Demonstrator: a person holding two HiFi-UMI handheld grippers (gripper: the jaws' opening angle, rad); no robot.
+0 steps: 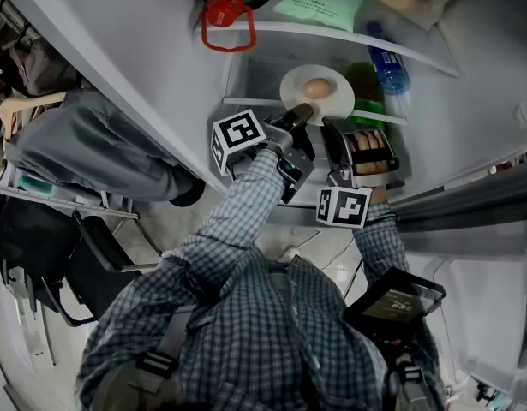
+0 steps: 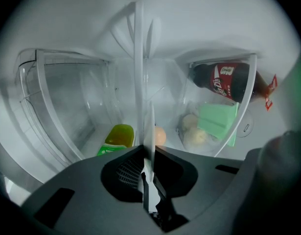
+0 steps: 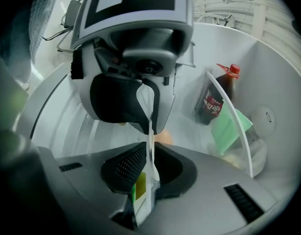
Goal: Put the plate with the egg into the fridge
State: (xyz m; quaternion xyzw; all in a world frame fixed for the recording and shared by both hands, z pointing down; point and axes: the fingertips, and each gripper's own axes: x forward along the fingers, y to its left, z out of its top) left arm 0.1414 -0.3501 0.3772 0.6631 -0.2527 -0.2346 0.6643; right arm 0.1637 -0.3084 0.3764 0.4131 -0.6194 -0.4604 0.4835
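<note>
The left tongs point(image 1: 300, 115) and right tongs point(image 1: 333, 127) clamp one plate's point(image 1: 290, 89) rim at 7 and 5 o'clock, one egg point(image 1: 319, 87) on it, inside the fridge point(image 1: 469, 101).

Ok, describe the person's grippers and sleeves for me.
Both the left gripper and the right gripper are dark grey and black, with ribbed pads inside the jaws. Each carries a white cube printed with black square markers. The sleeves belong to a blue-and-white checked shirt.
</note>
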